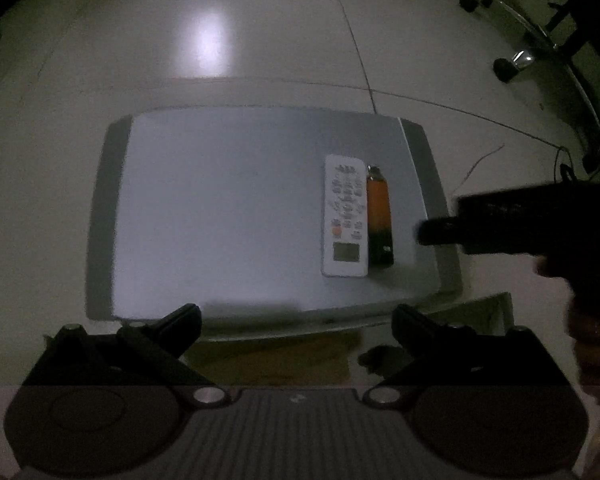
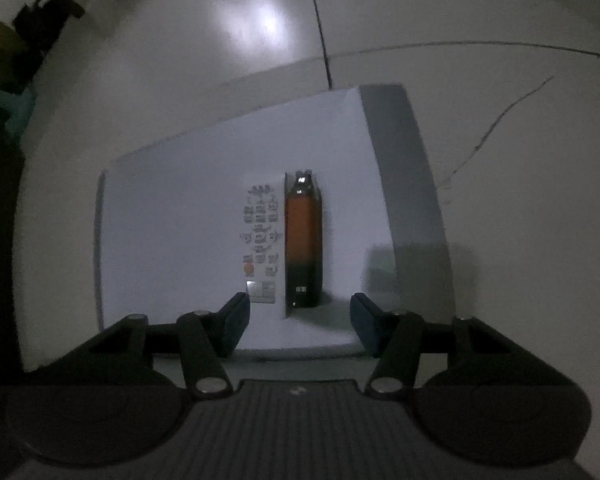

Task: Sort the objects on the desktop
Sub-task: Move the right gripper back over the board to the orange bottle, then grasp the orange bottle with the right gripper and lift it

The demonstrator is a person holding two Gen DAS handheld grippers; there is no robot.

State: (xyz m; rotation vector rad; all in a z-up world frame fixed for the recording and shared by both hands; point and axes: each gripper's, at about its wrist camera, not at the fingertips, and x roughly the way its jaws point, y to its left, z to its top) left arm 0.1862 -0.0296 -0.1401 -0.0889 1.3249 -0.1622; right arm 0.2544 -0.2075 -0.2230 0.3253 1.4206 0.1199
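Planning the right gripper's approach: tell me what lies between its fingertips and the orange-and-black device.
Only bare white tabletop separates the right gripper from the orange-and-black device, seen in the right wrist view.

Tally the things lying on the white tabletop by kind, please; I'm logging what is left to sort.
White remote control: 1
Orange-and-black box: 1
Total: 2, lying side by side near the right end of the table.
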